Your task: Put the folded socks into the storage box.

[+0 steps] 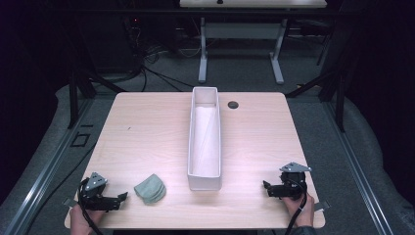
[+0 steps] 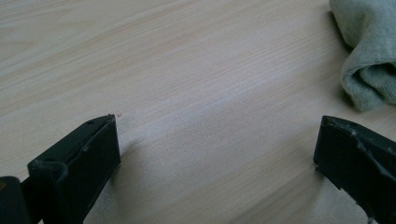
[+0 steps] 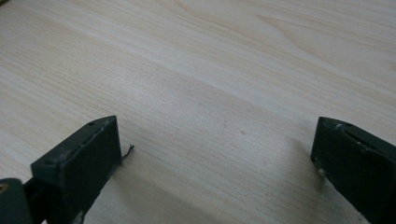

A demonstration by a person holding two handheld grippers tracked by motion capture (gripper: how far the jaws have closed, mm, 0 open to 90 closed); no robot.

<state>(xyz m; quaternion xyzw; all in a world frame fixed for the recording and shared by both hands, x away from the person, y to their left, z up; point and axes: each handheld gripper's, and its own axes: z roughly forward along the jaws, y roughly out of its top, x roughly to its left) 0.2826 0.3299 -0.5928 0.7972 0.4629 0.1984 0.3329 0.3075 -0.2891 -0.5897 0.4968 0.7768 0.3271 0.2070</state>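
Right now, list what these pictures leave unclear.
- Cloth: cut by the left gripper view's right and top edges; the fold hides its inner layers.
- White bin: high view, its near wall hides the floor behind it.
- Dark disc: high view, too small to identify.

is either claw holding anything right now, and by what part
Nothing is held. The left claw and right claw both stand open over bare table; the green cloth lies untouched beside the left one.
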